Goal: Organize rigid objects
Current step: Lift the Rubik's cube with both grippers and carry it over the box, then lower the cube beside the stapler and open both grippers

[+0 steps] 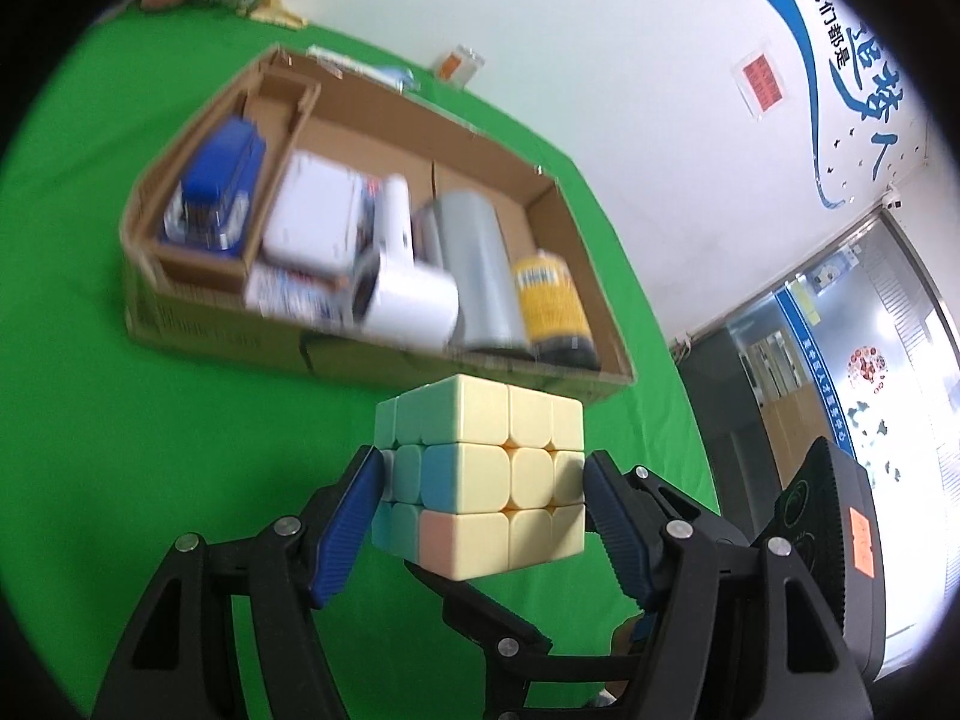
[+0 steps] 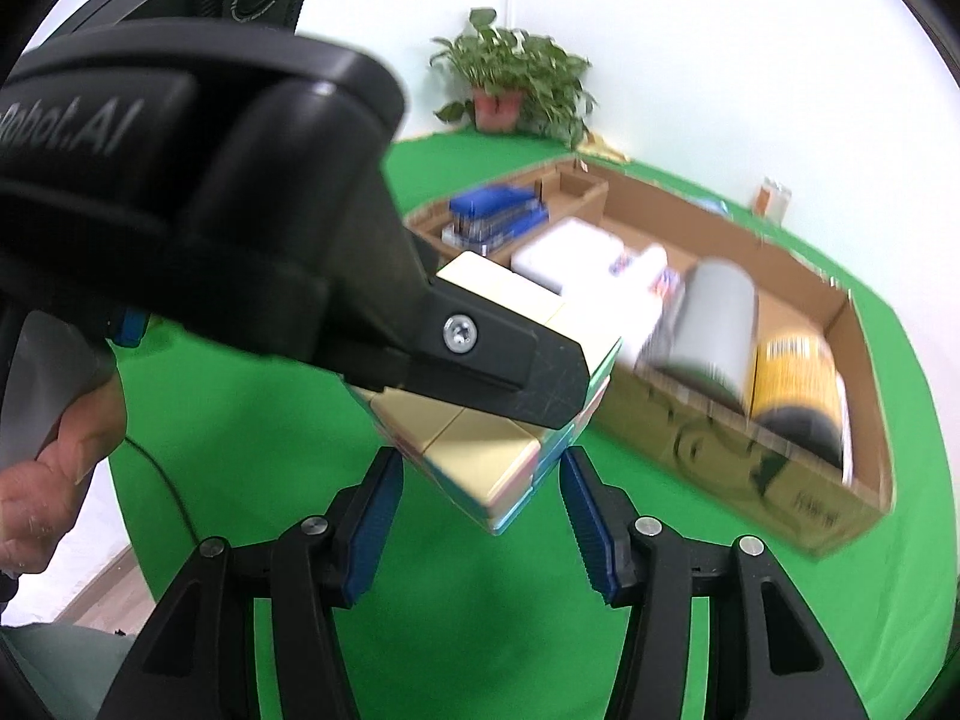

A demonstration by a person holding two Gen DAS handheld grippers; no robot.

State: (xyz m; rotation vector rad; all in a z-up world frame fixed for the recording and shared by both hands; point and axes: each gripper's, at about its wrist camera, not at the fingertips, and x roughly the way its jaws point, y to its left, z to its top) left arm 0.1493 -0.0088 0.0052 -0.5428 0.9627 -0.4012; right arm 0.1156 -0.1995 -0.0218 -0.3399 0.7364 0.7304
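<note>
While the left claw pinches the pastel cube between its blue pads, cube sits off the green worktop, near the cardboard box. Right claw flanks a lower corner, contact unclear.

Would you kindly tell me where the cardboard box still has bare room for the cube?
The cardboard box shows bare floor along its far wall, behind the grey cylinder and yellow can. The small far-corner compartment looks empty too. The near half is crowded: blue object, white box, white roll.
</note>
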